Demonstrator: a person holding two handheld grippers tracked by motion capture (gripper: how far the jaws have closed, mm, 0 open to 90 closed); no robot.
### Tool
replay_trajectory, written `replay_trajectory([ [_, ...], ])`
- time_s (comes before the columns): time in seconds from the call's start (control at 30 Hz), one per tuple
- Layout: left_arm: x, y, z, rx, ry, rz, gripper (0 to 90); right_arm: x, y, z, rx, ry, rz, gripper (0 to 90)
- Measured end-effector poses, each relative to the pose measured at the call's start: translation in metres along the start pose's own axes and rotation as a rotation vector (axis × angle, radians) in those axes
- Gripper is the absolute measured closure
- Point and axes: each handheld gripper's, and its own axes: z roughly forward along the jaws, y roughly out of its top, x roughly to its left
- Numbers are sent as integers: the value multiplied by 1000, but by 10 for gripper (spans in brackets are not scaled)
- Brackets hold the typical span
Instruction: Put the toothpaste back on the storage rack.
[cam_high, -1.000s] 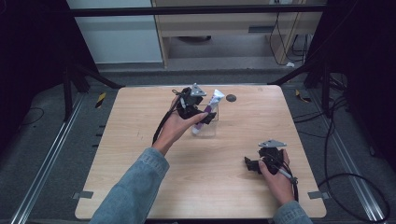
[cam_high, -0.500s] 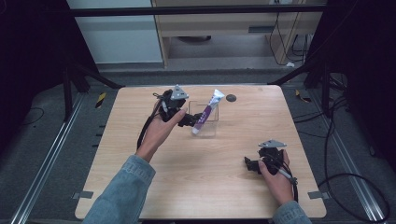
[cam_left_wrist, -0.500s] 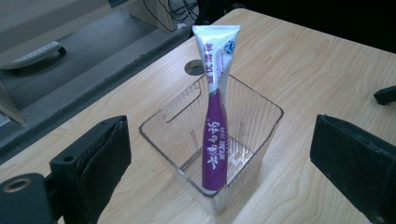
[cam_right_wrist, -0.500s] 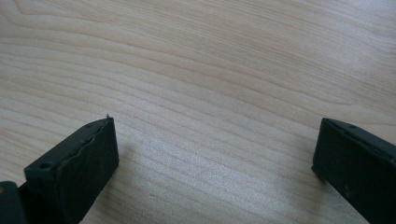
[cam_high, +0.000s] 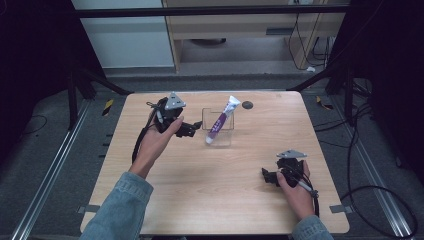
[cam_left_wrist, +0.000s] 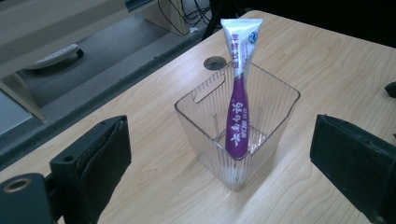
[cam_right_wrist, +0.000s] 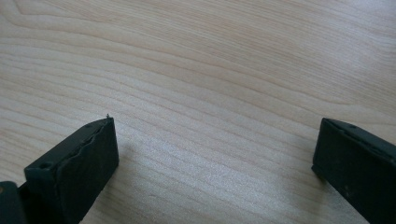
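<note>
Only the clear cup (cam_high: 220, 131) holding a tilted tube (cam_high: 220, 120) interrupts the table (cam_high: 200, 200), bare wood all around.

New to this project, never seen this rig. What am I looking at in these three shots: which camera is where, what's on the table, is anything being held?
No robot here: a person at a wooden table holds a hand-operated two-jaw gripper in each hand.

The high view comes from a fixed camera above, looking forward and down. It shows the left gripper beside a clear ribbed plastic cup, and the right gripper low over bare wood near the table's front.

The other two pictures come from cameras riding on each gripper, looking along its black jaws. The left gripper view faces the cup, where a purple and white toothpaste tube stands tilted, its flat crimped end above the rim. The right gripper view looks at table grain.

Both grippers have their jaws wide apart and hold nothing.
</note>
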Motion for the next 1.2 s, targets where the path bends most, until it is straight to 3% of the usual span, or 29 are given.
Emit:
replay_trajectory([
  [0.33, 3, -16, -4, 5, 10, 3, 48, 0, 0, 0, -1, -1, 1, 4],
  [0.6, 11, -34, 1, 25, 20, -28, 54, 0, 0, 0, 0, -1, 2, 4],
  [1.2, 23, -100, 11, 142, 61, -89, 58, 0, 0, 0, 0, -1, 2, 4],
])
